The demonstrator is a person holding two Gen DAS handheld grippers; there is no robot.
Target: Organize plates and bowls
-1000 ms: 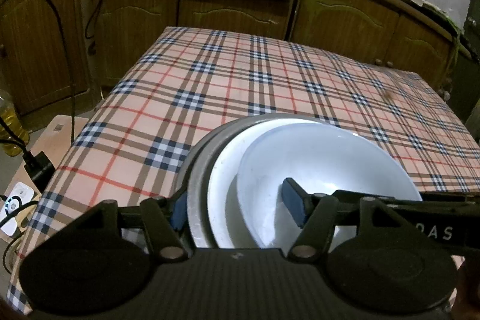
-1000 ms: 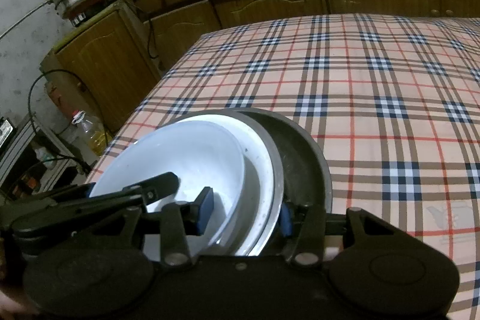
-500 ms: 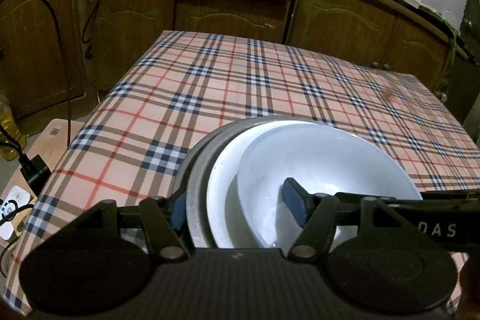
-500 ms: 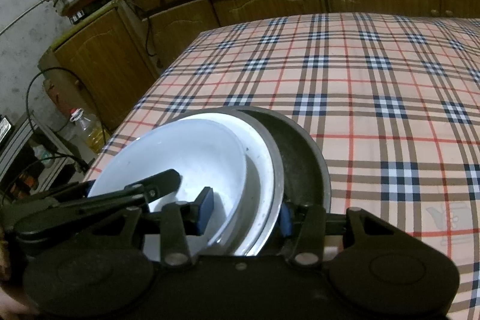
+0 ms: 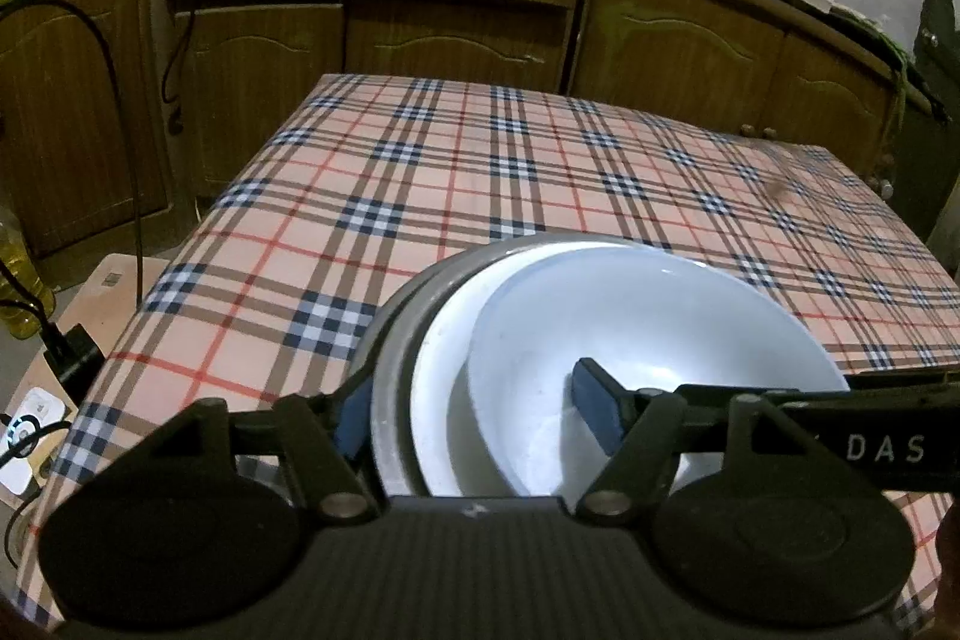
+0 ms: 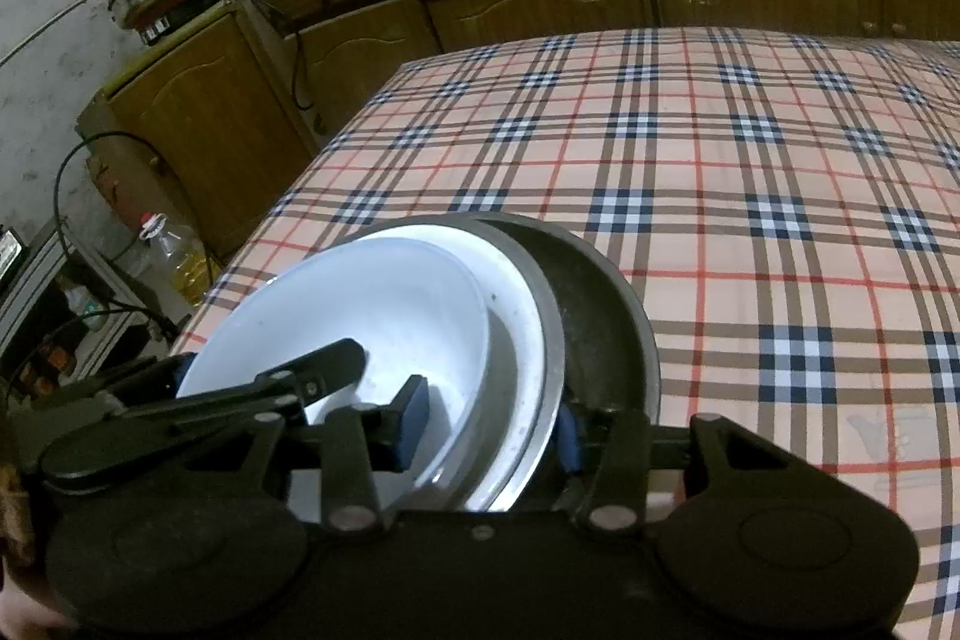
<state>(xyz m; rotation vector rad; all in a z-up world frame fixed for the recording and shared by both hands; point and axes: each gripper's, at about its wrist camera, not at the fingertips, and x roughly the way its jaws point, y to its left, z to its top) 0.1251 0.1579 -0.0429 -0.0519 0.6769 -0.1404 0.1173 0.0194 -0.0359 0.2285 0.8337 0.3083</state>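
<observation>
The only readable lettering was "DAS", printed in pale capitals on the black arm of the right gripper (image 5: 888,451), seen at the left wrist view's right edge.

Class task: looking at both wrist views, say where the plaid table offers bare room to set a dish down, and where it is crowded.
Free: the plaid tablecloth from the dish stack to the far edge by the cabinets, and the stretch right of the stack. Crowded: the near left corner, where both grippers straddle the stack.
</observation>
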